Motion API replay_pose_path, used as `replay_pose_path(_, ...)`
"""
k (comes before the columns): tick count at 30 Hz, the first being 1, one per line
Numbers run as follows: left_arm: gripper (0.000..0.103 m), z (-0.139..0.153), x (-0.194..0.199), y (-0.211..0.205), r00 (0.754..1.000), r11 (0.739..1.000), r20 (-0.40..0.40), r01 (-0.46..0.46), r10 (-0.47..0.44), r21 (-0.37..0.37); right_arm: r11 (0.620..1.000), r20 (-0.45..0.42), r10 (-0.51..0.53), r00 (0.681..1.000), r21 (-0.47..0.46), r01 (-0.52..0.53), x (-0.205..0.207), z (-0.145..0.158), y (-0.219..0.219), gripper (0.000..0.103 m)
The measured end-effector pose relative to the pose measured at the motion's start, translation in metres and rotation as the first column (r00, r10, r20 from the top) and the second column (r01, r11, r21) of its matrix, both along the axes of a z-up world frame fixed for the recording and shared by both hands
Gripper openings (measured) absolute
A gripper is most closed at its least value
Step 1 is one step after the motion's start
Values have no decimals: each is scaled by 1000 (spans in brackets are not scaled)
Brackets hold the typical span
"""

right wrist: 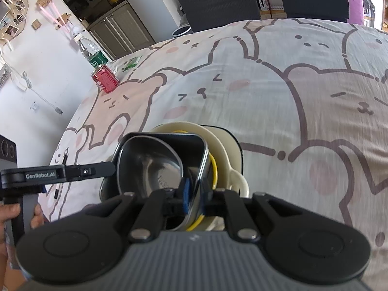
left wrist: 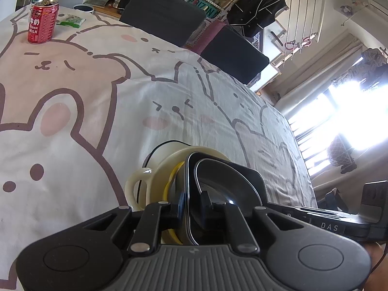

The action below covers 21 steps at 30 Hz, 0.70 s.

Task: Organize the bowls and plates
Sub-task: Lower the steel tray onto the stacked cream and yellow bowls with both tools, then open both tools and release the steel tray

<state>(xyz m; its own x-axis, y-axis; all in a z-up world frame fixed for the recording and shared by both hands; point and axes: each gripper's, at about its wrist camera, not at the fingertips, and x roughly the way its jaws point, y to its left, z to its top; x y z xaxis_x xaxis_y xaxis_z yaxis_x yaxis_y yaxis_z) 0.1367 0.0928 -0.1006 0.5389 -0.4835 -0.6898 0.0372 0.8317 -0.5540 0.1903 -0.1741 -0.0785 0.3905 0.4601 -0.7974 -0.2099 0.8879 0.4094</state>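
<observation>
We hold a claw in each hand over a table (right wrist: pixel 303 126) covered by a white cloth printed with pink bears and rabbits. Both claws grip the same dark, glossy, rounded-square metal bowl (left wrist: pixel 225 177), one on each side of its thin rim.

In the left wrist view, the left claw (left wrist: pixel 192 205) is narrowed onto the rim at 6 o'clock. In the right wrist view, the right claw (right wrist: pixel 194 202) pinches the opposite rim, also at 6 o'clock.

The dark bowl is nested inside a cream ceramic bowl with a loop handle (right wrist: pixel 225 150), and a yellow-rimmed dish (right wrist: pixel 214 167) is sandwiched between them. The stack appears to rest on the cloth near our edge of the table, though the contact is hidden.

We judge the metal bowl light, stiff and slippery, so its thin rim could slide out of a pinch. The cream bowl looks heavier and would chip if knocked, so its thick wall or handle offers the surer hold.

At 10 o'clock in the right view stand a red milk drink can (right wrist: pixel 105 78) and a clear bottle with a green label (right wrist: pixel 93 53).
</observation>
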Motion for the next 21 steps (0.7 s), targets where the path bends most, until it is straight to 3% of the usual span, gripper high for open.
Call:
replay_pose_path(2, 14, -1, 1, 1, 1000, 1000, -3, 1, -1, -6, 1000, 4, 3, 1000, -4, -3, 0, 0, 0, 14)
replay_pose_path(6, 25, -3, 1, 1, 1000, 1000, -23, 4, -4, 0, 1000, 5, 6, 1000, -10, -5, 0, -1, 0, 18)
replay_pose_path(8, 28, -4, 1, 2, 1000, 1000, -28, 5, -5, 7, 1000, 1, 4, 1000, -30, -4, 0, -1, 1, 33)
replay_pose_path(10, 30, -4, 1, 3, 999, 1000, -32, 7, -6, 15, 998, 2, 0, 1000, -60, 0, 0, -2, 1, 42)
replay_pose_path(21, 43, -4, -1, 3, 999, 999, -40, 22, -21, 39, 999, 17, 8, 1000, -52, -7, -3, 1, -5, 54)
